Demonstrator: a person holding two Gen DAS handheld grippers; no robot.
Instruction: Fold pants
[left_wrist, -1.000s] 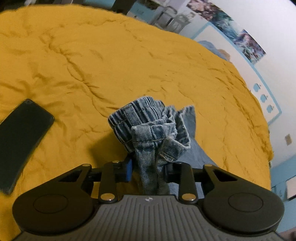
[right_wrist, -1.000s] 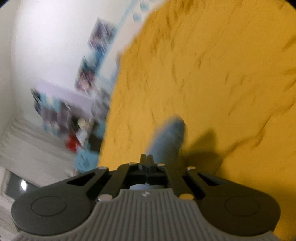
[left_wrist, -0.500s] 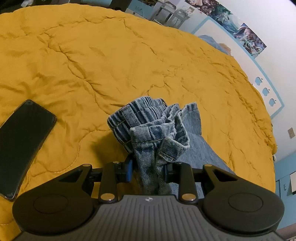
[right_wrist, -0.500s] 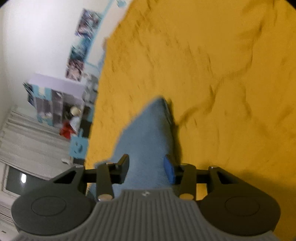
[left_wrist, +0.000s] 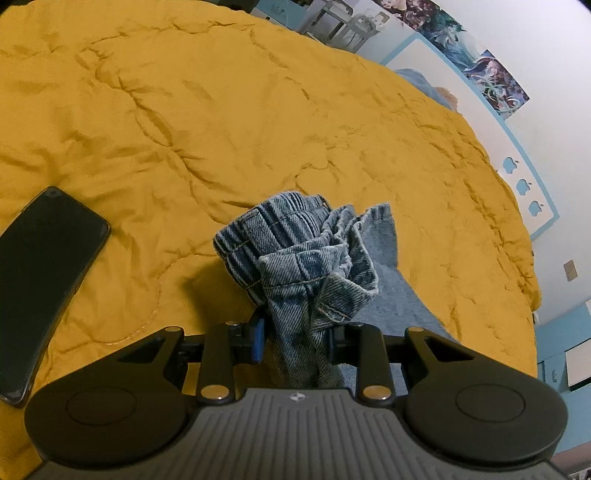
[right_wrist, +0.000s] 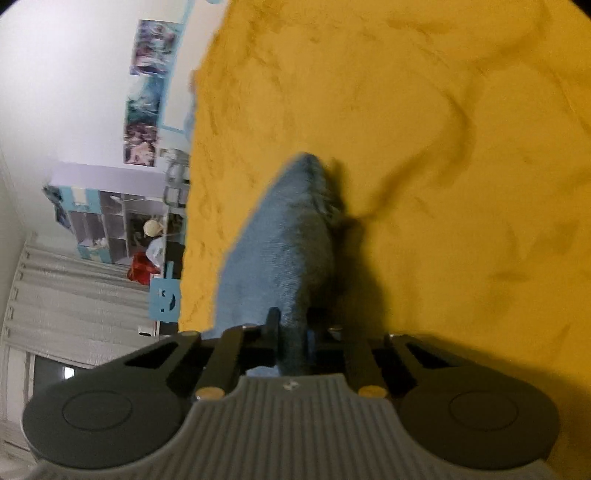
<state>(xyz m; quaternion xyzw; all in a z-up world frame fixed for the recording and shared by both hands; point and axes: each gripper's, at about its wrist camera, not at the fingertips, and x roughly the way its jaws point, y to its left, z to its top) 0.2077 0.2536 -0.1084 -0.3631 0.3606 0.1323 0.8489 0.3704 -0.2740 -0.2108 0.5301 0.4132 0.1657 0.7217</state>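
Observation:
Blue denim pants (left_wrist: 299, 266) hang bunched in my left gripper (left_wrist: 295, 338), which is shut on the waistband end above the yellow bedspread (left_wrist: 221, 122). A leg of the pants (left_wrist: 391, 295) trails down to the right. In the right wrist view my right gripper (right_wrist: 291, 338) is shut on a fold of the same pants (right_wrist: 288, 243), which stretches forward over the bedspread (right_wrist: 443, 184). That view is blurred.
A black phone (left_wrist: 40, 273) lies on the bedspread at the left. The bed's far edge meets a white wall with posters (left_wrist: 491, 70). Shelves (right_wrist: 118, 225) and curtains (right_wrist: 66, 306) stand beyond the bed's edge in the right wrist view.
My right gripper opened over the pants leg half a second ago and has now closed on it. My left gripper keeps its hold and has shifted slightly.

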